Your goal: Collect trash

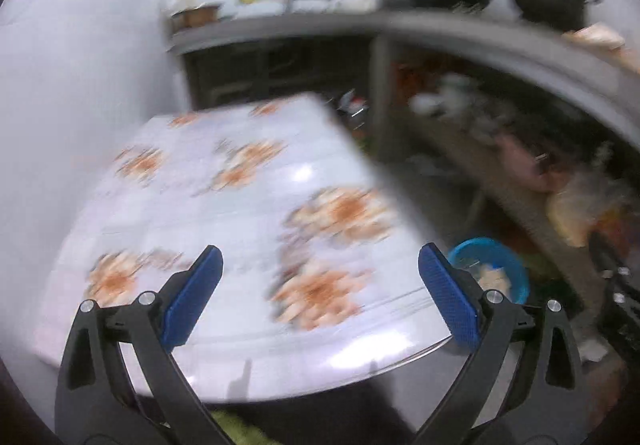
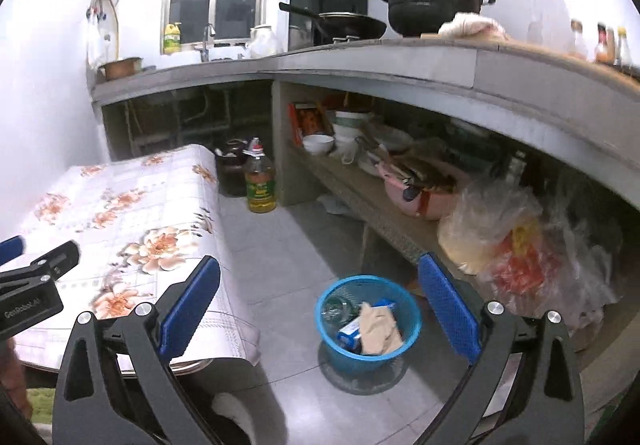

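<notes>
We see a long grey concrete counter [image 2: 400, 57] running along the far wall, with a lidded black pot [image 2: 432, 5] standing on it and a black wok [image 2: 340, 23] just beside the pot. Below it, a low shelf [image 2: 352, 189] carries white bowls [image 2: 320, 143] and a crumpled clear plastic bag [image 2: 516, 241]. Nearer to us stands the surface [image 2: 120, 205], covered by a white cloth printed with orange flowers; its top is blurred in the left wrist view. On the grey tiled floor [image 2: 288, 245], off the surface's right edge, sits a round blue plastic mesh basket [image 2: 372, 325] holding the trash: a crumpled beige wrapper [image 2: 378, 329], a clear bottle [image 2: 336, 309] and a blue-and-white packet [image 2: 352, 333]. A yellow oil bottle [image 2: 260, 185] stands on the floor by the surface's far right corner. Our left claw [image 1: 320, 301] hangs over the surface's near edge, blue pads wide apart with nothing between them. Our right claw [image 2: 320, 309] hangs above the basket, pads equally wide apart and empty.
</notes>
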Available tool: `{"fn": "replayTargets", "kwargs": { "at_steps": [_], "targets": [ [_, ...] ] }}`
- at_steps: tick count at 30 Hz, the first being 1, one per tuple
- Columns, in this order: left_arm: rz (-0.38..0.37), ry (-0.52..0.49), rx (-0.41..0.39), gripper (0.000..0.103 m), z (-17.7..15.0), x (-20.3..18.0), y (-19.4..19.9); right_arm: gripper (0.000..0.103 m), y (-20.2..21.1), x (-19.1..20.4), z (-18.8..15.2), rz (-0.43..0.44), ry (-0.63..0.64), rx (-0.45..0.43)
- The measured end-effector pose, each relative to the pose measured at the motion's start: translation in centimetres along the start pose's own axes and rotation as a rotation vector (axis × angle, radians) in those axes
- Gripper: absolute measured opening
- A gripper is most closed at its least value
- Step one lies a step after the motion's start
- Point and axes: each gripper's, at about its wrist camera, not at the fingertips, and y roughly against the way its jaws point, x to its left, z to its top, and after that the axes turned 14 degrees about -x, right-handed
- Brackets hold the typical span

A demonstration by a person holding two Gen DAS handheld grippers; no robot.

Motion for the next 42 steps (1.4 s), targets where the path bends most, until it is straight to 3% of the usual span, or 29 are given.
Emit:
{"fn": "replayTargets", "kwargs": {
  "at_steps": [4,7,20,42],
  "targets": [
    [0.045,0.055,0.167,0.094,-2.3,1.9,-1.5,0.096,-0.3,1.2,-1.5,-0.031,0.043,0.098],
    [0.063,0.083,0.225,0.094,-3.6,3.2,-1.6,0.096,-0.5,1.3,-2.7,-0.042,0.046,0.149],
    [0.135,0.087,0.194,0.094,-3.5,5.1,-0.2,0.096,-1.3,1.6,-3.7,-0.040,0.045,0.217],
    [0.136,0.034,0.195,0.094,-3.3,4.3,-0.1,0.096,-1.0,1.1,-4.2,-0.037,0.025,0.232]
  ]
}}
